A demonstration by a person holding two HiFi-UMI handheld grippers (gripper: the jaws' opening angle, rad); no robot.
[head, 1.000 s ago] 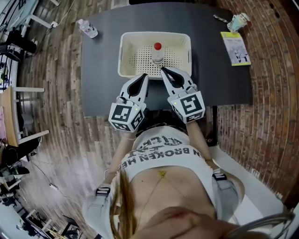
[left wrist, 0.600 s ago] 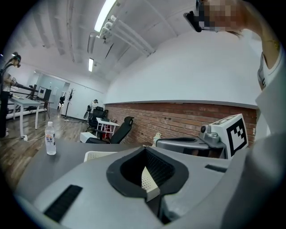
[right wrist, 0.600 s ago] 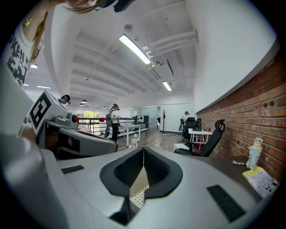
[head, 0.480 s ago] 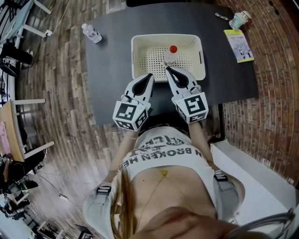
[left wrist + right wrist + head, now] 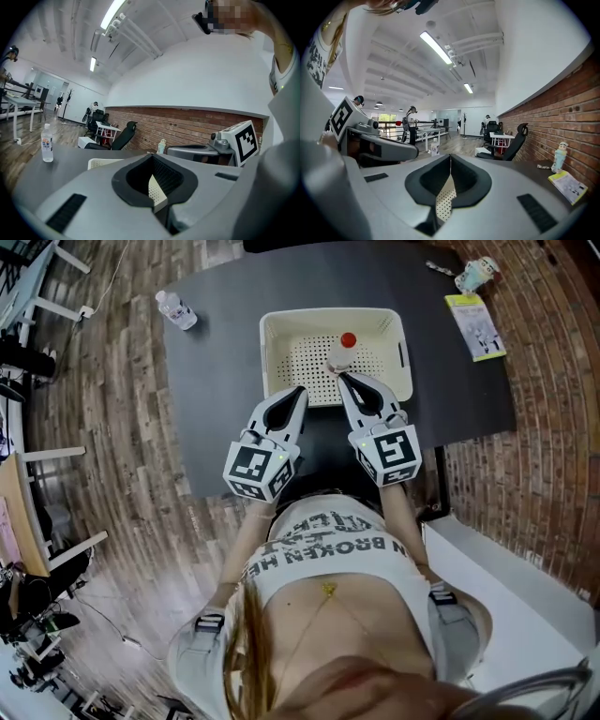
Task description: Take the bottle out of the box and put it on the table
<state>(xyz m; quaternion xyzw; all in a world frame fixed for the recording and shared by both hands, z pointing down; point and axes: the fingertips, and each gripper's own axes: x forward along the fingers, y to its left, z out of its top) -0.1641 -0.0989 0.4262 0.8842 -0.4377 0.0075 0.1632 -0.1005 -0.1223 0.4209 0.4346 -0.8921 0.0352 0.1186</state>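
Dark tabletop (image 5: pixel 216 390) carries a white perforated box (image 5: pixel 266 352). The red-capped bottle (image 5: pixel 341 354) stands upright inside it, close to the near wall.

Head view: left tool (image 5: pixel 300 390) and right tool (image 5: pixel 343 379) both reach the box's near rim, the right one just beside the bottle.

Left gripper view: jaws together and empty, with only perforated wall visible past them.

Right gripper view: jaws together, nothing clamped.

Hazard: advancing with closed tips would likely tip the bottle or shove the box. The jaws must part before contact.
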